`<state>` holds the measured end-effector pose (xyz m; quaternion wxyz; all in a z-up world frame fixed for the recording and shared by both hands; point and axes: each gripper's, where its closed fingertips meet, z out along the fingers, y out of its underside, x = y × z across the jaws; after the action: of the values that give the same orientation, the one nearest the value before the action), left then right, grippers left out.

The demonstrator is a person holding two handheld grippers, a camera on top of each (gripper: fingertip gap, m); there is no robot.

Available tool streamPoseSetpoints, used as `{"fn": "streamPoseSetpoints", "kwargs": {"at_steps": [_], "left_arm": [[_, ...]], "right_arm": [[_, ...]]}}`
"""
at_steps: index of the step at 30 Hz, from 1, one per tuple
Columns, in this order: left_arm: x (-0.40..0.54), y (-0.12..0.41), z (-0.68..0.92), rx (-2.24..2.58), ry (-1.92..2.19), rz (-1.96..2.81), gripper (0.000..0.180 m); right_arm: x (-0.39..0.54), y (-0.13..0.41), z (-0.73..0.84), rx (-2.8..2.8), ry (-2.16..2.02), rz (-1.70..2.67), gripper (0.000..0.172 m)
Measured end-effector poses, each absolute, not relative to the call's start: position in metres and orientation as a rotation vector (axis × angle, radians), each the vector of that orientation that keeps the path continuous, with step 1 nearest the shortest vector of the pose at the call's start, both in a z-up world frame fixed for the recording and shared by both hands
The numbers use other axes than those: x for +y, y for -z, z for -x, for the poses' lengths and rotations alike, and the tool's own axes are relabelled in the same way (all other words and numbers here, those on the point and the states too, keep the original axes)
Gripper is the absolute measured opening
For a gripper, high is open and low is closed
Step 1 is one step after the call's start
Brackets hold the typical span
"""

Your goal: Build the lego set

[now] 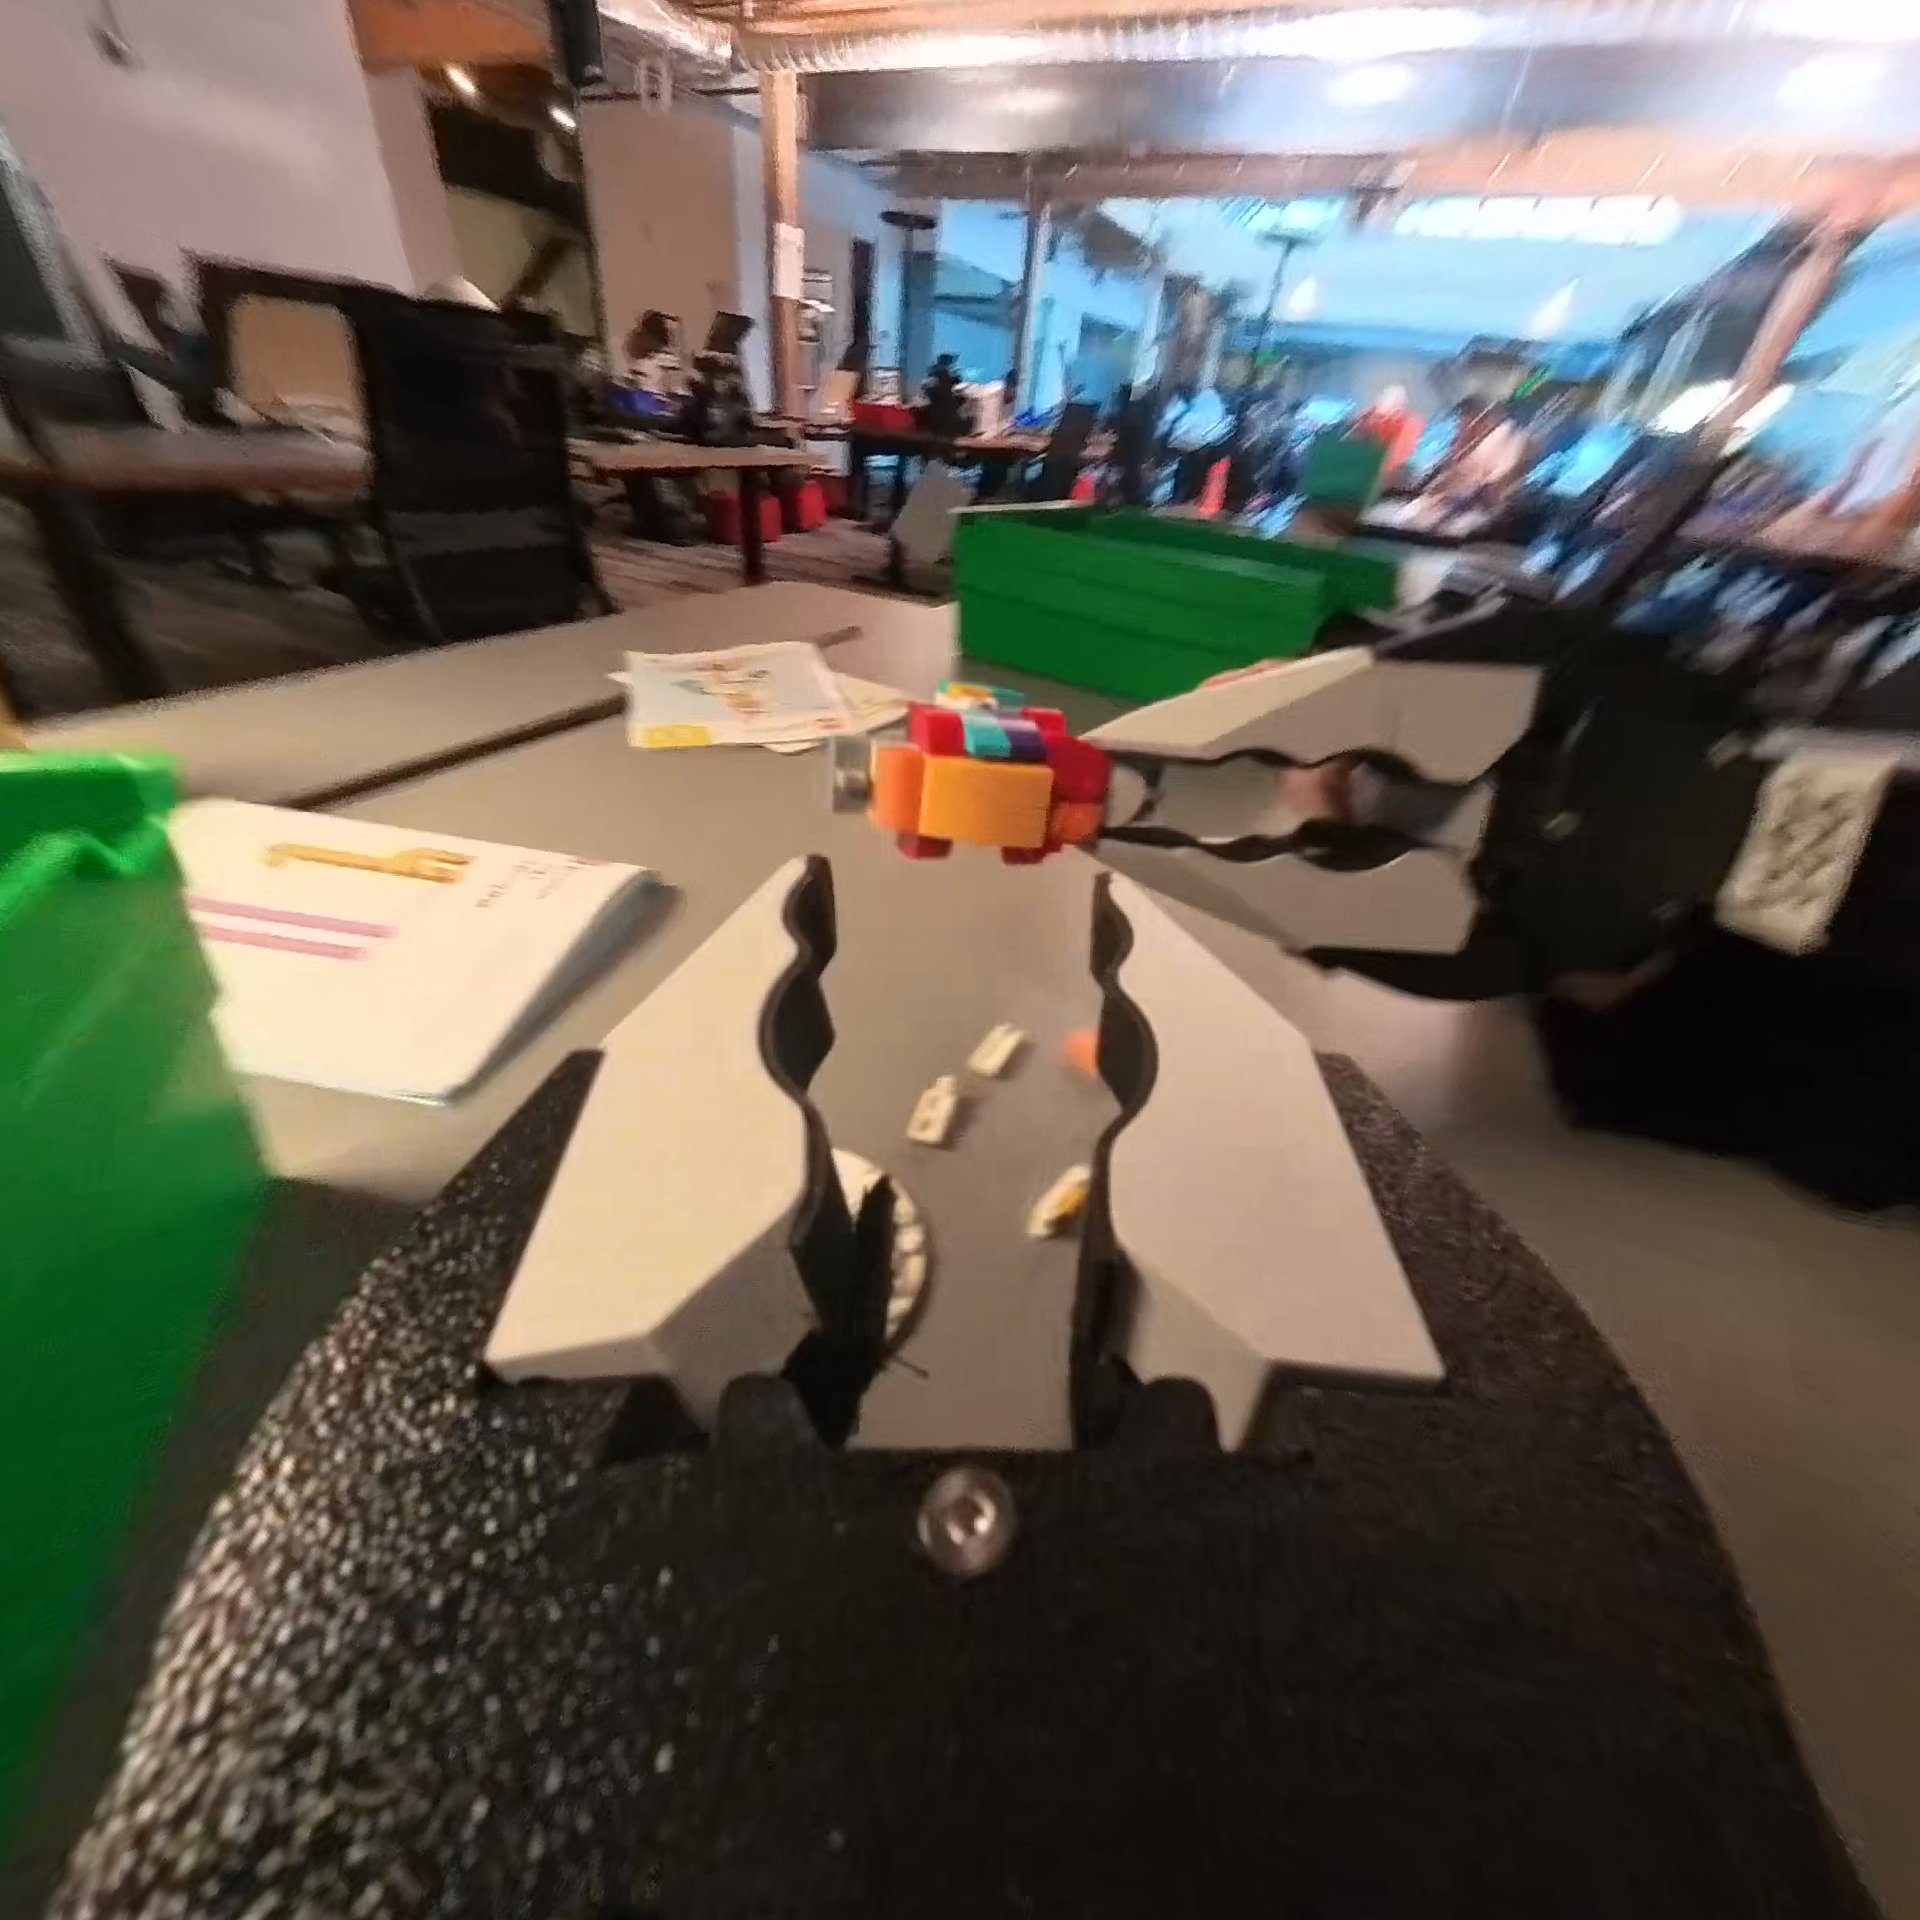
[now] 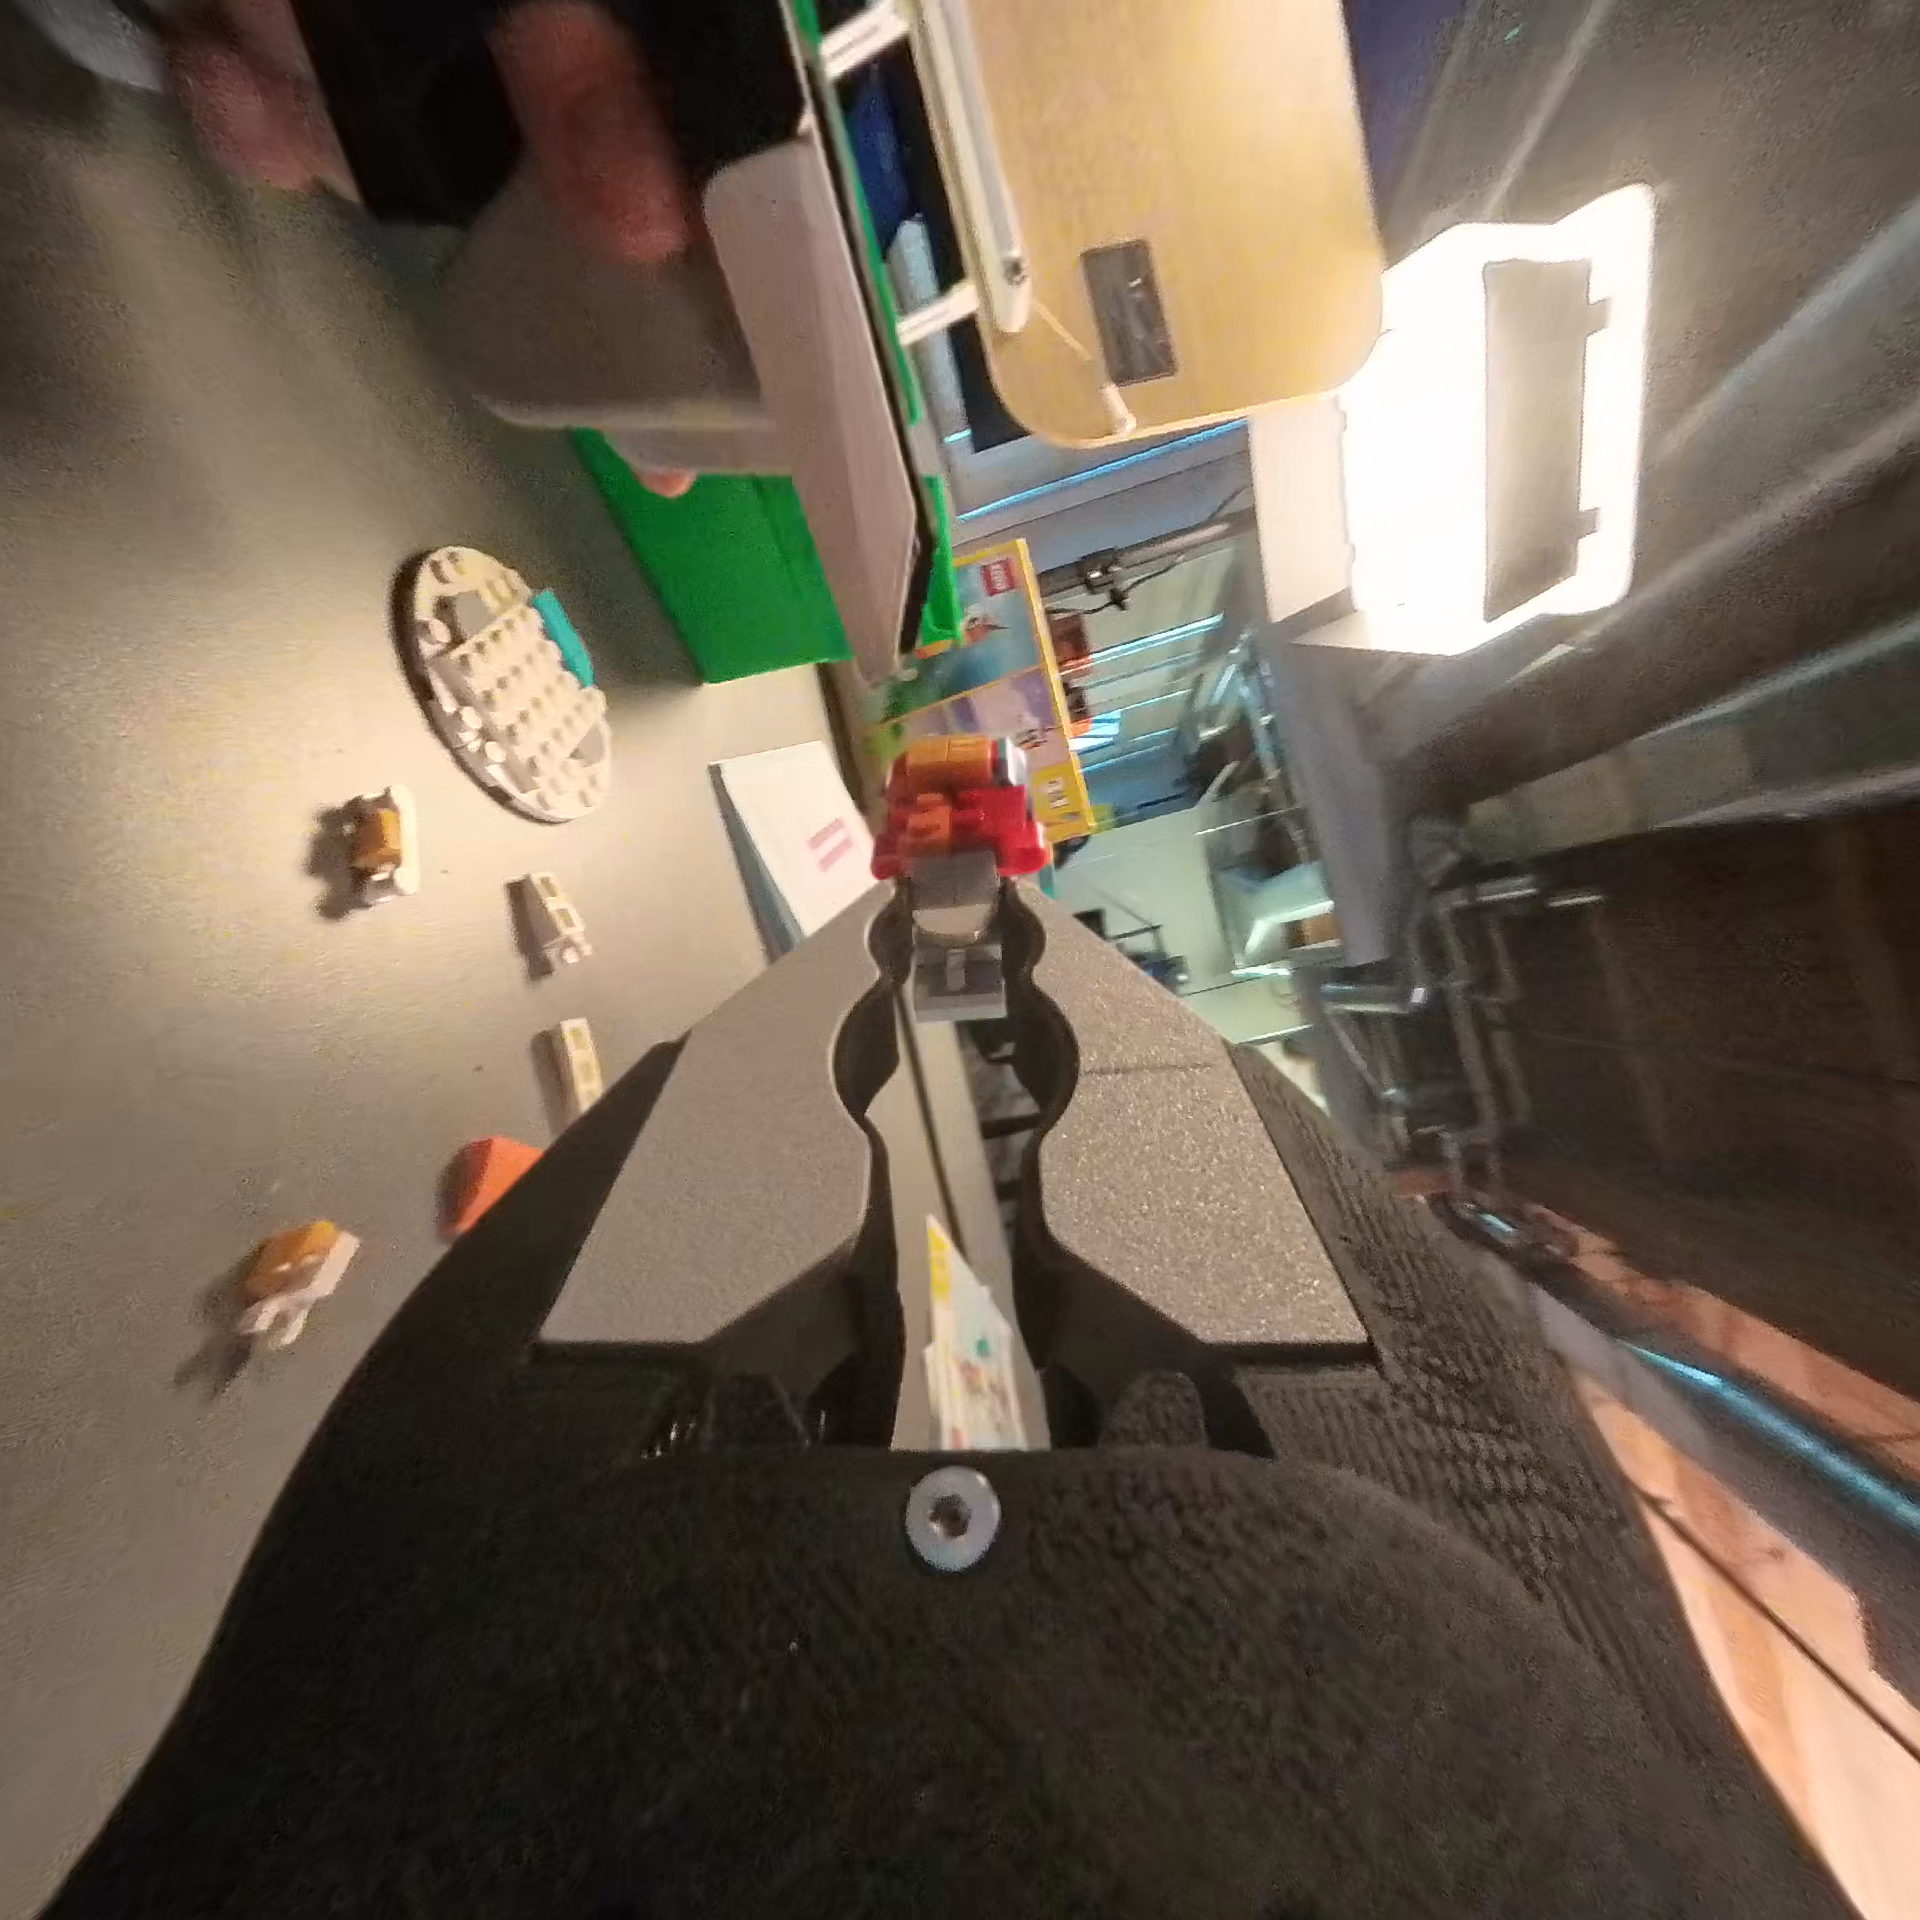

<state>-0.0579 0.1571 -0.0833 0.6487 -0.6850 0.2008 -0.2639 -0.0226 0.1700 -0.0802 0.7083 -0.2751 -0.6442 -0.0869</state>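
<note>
Right gripper [image 2: 951, 914]: we saw its fingers clamped on the grey stub end of a red-and-orange brick model [image 2: 961, 805], held clear above the table [image 2: 156, 675].
Left gripper [image 1: 961, 914]: we found its fingers apart and empty, just below the model [image 1: 977, 784].
Risk, grip: we judged that the hold took only the narrow grey end; the heavier coloured part overhung the fingertips, so a knock might have twisted it or pulled bricks apart.
Risk, collision: we judged that the left fingers stood close enough to nudge the model.
Loose parts: small pale bricks [image 1: 940, 1107] and an orange piece [image 1: 1081, 1044] lay on the table under the left gripper; any could have been swept aside.
Surroundings: a round studded plate [image 2: 509, 686], a white booklet [image 1: 395, 935], printed sheets [image 1: 738, 696] and green bins [image 1: 1132, 603] crowded the table.
</note>
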Motion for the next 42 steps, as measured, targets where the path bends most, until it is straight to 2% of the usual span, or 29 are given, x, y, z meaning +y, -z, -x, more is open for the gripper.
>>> {"fn": "streamPoseSetpoints", "kwargs": {"at_steps": [7,12,14,17,20,22,25,26,29,34,40,42], "left_arm": [[0.143,0.053,0.053,0.183,1.342,1.407,0.055],[0.140,0.056,0.044,0.178,1.442,1.438,0.055],[0.142,0.060,0.043,0.164,1.433,1.474,0.056],[0.146,0.068,0.048,0.129,1.423,1.519,0.037],[0.148,0.073,0.049,0.142,1.378,1.551,0.035],[0.151,0.076,0.053,0.188,1.239,1.559,0.034],[0.153,0.077,0.057,0.324,0.990,1.570,0.034],[0.151,0.079,0.056,0.394,0.915,1.572,0.034],[0.141,0.087,0.046,0.663,0.687,1.553,0.034],[0.121,0.097,0.025,0.939,0.565,1.472,0.034],[0.118,0.100,0.018,0.983,0.537,1.448,0.034],[0.115,0.098,0.017,0.988,0.563,1.432,0.034]], "right_arm": [[0.144,0.055,0.024,-1.311,0.231,0.396,0.015],[0.134,0.067,0.033,-1.376,0.348,0.268,0.014],[0.132,0.072,0.036,-1.392,0.398,0.227,0.014],[0.130,0.073,0.038,-1.403,0.415,0.205,0.014],[0.131,0.081,0.039,-1.445,0.340,0.255,0.015],[0.130,0.092,0.039,-1.508,0.093,0.413,0.020],[0.127,0.086,0.035,-1.462,-0.496,0.780,0.045],[0.129,0.079,0.033,-1.408,-0.668,0.874,0.047],[0.130,0.073,0.026,-1.367,-0.996,1.027,0.040],[0.107,0.089,0.021,-1.526,-1.219,1.081,0.023],[0.111,0.093,0.018,-1.548,-1.170,1.082,0.005],[0.113,0.089,0.018,-1.517,-1.152,1.070,0.012]]}}
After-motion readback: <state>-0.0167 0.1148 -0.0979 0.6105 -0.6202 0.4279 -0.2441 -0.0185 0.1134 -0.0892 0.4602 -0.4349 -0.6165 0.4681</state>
